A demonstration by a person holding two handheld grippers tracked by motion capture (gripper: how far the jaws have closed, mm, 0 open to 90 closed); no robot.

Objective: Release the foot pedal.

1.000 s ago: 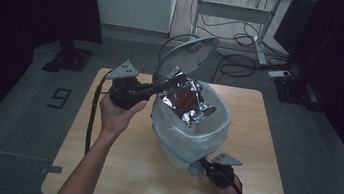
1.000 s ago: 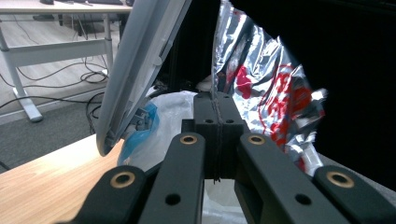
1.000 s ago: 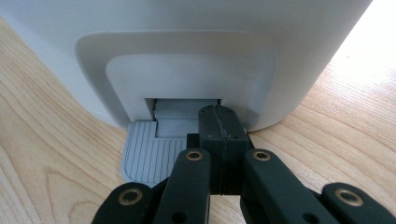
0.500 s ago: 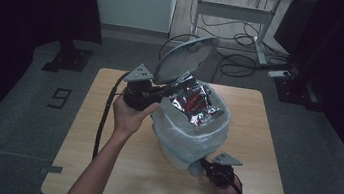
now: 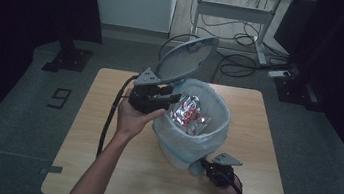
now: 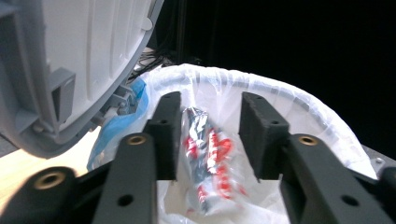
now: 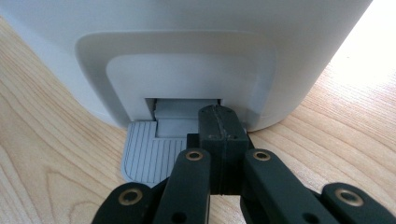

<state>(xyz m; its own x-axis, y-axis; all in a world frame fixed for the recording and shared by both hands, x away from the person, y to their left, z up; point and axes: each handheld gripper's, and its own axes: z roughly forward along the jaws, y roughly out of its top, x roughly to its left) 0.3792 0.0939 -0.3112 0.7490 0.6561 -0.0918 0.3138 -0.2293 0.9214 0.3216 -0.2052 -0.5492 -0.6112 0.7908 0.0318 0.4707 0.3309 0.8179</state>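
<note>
A grey pedal bin (image 5: 178, 154) with a white liner (image 6: 289, 107) stands on the wooden table, its lid (image 5: 185, 58) tipped up. My left gripper (image 5: 172, 97) hangs over the bin's left rim. Its jaws have just been opening and stand apart in the left gripper view (image 6: 210, 105). A silver and red snack wrapper (image 6: 208, 154) lies below them inside the liner, free of the pads, and it also shows in the high view (image 5: 188, 115). My right gripper (image 7: 219, 116) is shut, its tips resting on the bin's ribbed foot pedal (image 7: 144, 151) at the base (image 5: 203, 168).
The raised lid (image 6: 84, 60) rises close at the left of my left gripper. The table (image 5: 101, 118) has bare wood to the left of and in front of the bin. A desk frame and cables (image 5: 238, 35) stand on the floor beyond the table.
My left gripper moved right, over the bin's rim, and its jaws opened. The wrapper it held now lies in the liner. The right gripper kept still on the pedal.
</note>
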